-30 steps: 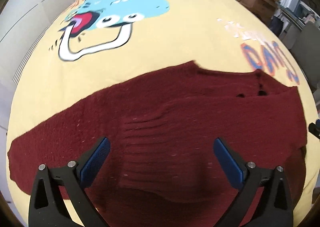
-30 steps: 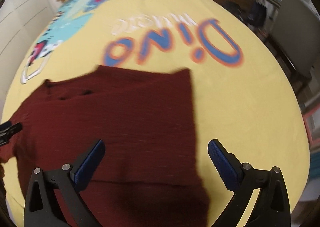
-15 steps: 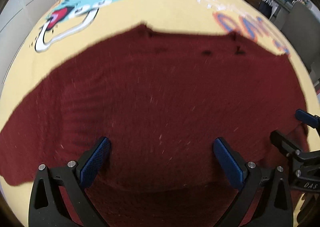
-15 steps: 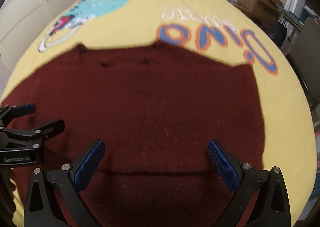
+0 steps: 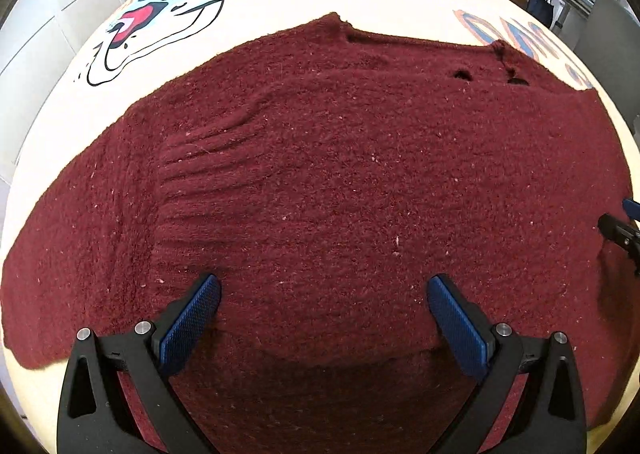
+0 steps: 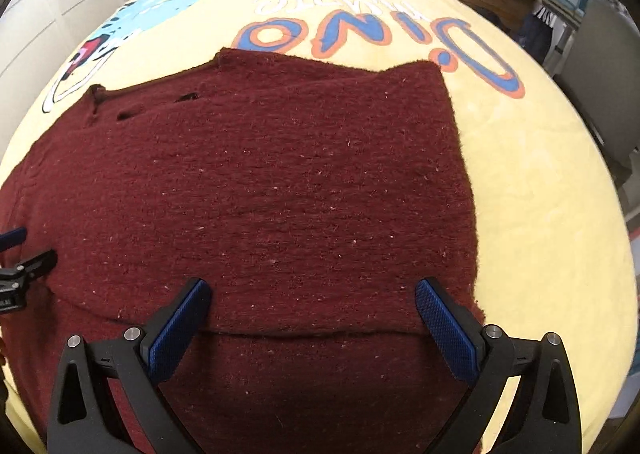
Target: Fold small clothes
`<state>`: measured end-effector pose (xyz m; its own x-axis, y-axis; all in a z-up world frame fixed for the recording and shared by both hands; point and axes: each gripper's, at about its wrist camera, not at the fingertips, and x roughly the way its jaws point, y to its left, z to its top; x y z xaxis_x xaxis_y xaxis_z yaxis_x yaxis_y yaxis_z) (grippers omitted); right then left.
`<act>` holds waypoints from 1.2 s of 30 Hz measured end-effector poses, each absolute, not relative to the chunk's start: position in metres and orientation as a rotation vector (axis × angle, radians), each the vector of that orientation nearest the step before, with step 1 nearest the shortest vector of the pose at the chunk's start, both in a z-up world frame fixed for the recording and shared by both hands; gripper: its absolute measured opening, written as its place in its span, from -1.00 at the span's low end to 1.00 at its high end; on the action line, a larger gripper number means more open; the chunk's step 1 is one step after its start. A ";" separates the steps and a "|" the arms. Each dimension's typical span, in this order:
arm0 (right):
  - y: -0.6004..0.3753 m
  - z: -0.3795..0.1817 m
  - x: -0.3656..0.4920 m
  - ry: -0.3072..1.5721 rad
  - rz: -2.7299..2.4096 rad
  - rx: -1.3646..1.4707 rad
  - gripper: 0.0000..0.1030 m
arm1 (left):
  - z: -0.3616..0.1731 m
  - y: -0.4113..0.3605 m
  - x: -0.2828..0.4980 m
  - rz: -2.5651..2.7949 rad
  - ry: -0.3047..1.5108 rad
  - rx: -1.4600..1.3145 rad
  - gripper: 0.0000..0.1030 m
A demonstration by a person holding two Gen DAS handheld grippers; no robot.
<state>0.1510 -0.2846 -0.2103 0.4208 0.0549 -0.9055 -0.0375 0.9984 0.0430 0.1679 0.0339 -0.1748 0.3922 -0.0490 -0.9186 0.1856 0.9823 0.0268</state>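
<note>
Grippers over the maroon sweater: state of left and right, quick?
Left gripper: open, holding nothing, poised over the maroon knit sweater.
Right gripper: open, holding nothing, above the sweater's folded edge.

A fuzzy dark-red knitted sweater [image 5: 340, 173] [image 6: 280, 181] is lying spread flat, its left sleeve stretching outward, its near hem folded over.

Dark red knitted sweater [image 6: 304, 189] spread flat on a yellow dinosaur-print blanket [image 6: 532, 157].
Right gripper [image 6: 312, 304] hovers above it, blue-padded jaws wide apart, holding nothing.
</note>
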 end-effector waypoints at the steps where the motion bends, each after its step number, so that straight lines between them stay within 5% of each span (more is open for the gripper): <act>1: -0.285 -0.212 0.151 1.140 0.064 0.019 0.99 | -0.176 0.033 0.168 -0.144 1.160 0.133 0.99; 24: -0.270 -0.218 0.140 1.077 0.009 -0.009 0.99 | -0.177 0.021 0.154 -0.102 1.109 0.154 0.99; 36: -0.263 -0.181 0.111 1.100 0.025 0.013 0.99 | -0.130 0.035 0.132 -0.107 1.080 0.062 0.98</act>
<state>0.1105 -0.2634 -0.1814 0.4531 0.0267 -0.8911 -0.0142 0.9996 0.0227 0.1321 0.0353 -0.1302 0.4672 -0.0572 -0.8823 0.1178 0.9930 -0.0019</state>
